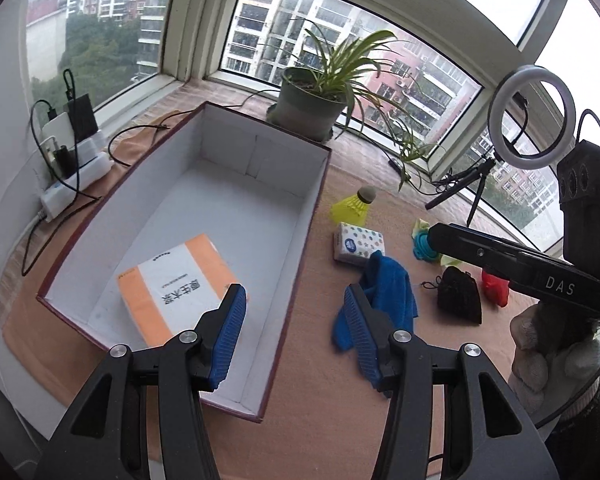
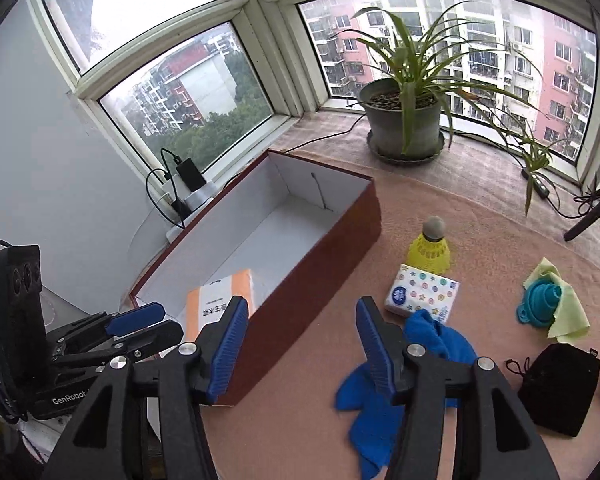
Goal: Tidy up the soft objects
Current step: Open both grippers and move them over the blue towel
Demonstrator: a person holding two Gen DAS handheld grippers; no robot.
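Observation:
A dark red box with a white inside stands open on the tan cloth. An orange and white tissue pack lies inside its near end. My left gripper is open and empty above the box's near right wall. My right gripper is open and empty above the cloth beside the box. A blue cloth lies crumpled just right of both grippers. A dotted tissue pack, a black pouch and a yellow-green cloth lie further right.
A yellow shuttlecock, a teal funnel and a red item lie on the cloth. A potted plant stands by the window. A power strip with chargers sits left. A ring light stands right.

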